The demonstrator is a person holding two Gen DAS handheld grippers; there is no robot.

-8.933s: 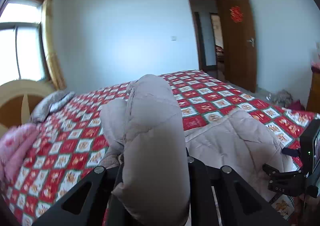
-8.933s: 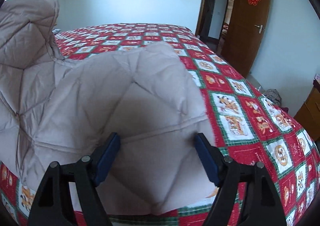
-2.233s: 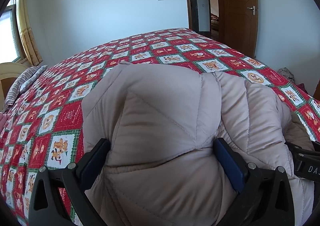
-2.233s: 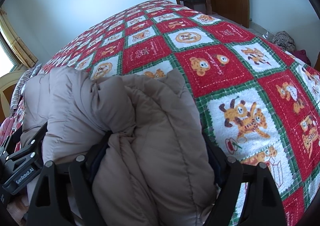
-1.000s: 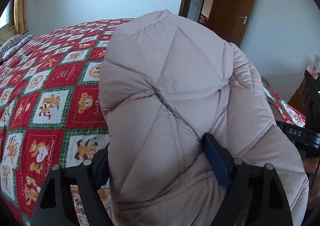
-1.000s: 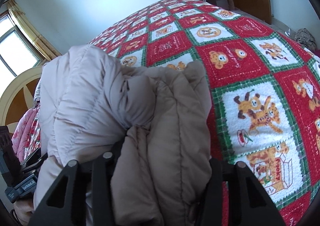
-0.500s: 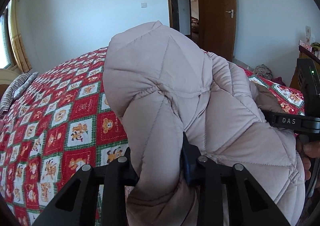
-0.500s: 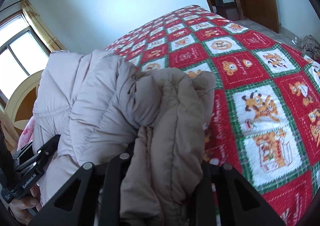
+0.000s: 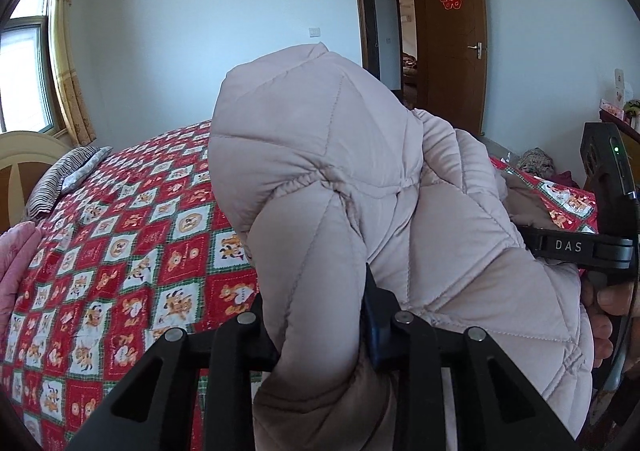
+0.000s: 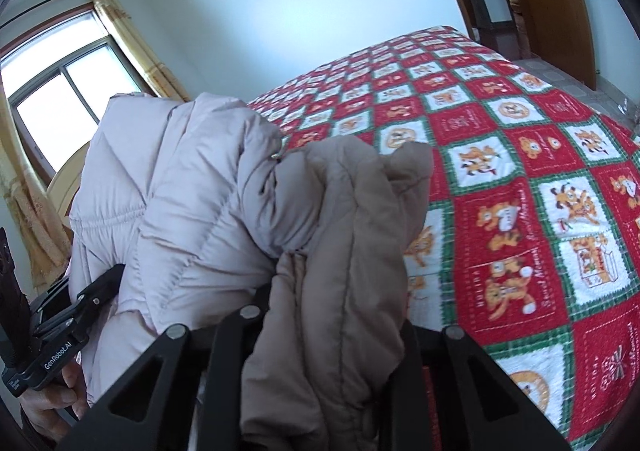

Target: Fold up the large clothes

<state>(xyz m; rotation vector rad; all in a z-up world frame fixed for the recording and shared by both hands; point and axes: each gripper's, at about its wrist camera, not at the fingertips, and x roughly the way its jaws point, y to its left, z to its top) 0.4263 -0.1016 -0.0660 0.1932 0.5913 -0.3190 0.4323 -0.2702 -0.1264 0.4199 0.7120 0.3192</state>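
A pale beige quilted down jacket [image 9: 320, 171] is bunched into a thick folded bundle and held up above the bed. My left gripper [image 9: 320, 315] is shut on a fold of it, the fabric bulging up between its jaws. My right gripper [image 10: 332, 315] is shut on the jacket's [image 10: 192, 187] darker tan edge. The right gripper's body shows in the left wrist view [image 9: 572, 247] at the right edge, and the left gripper's body in the right wrist view [image 10: 60, 335] at the lower left.
The bed [image 9: 120, 219] carries a red, green and white cartoon quilt [image 10: 520, 179]. A striped pillow [image 9: 64, 175] and pink bedding [image 9: 16, 251] lie by the headboard. An open wooden door [image 9: 456, 39] and a dresser stand at the right.
Both grippers have closed tighter on the jacket and lifted the bundle higher off the bed. The views have tilted up toward the wall and window.
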